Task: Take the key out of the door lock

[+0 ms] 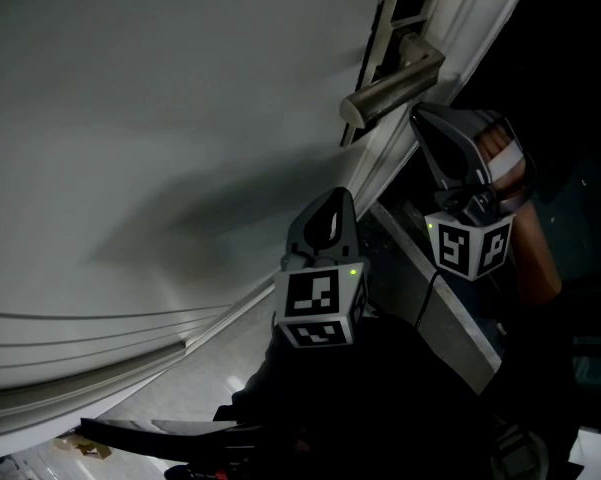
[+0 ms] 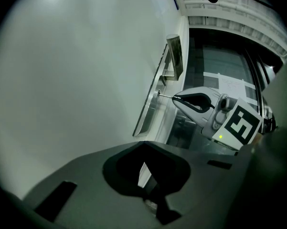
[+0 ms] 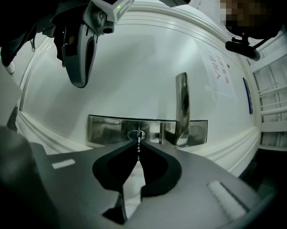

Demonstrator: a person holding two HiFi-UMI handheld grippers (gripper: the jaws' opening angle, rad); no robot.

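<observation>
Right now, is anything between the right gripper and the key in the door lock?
Nothing visible stands between them. The right gripper is shut on the key, which reaches from its jaw tips to the lock. The door handle stands off to one side.

So the plate (image 3: 105, 130) sits flat on the door (image 3: 133, 56), with the lock (image 3: 137, 135) in it and the handle (image 3: 182, 106) just right of the lock, going by the right gripper view. The key (image 3: 139, 146) sticks out of the lock, straight into the closed tips of the right hand-held gripper (image 3: 138, 151) in front of it. The left hand-held gripper (image 3: 80, 82) hangs up and left of the plate, near the door, well apart from the other one.
</observation>
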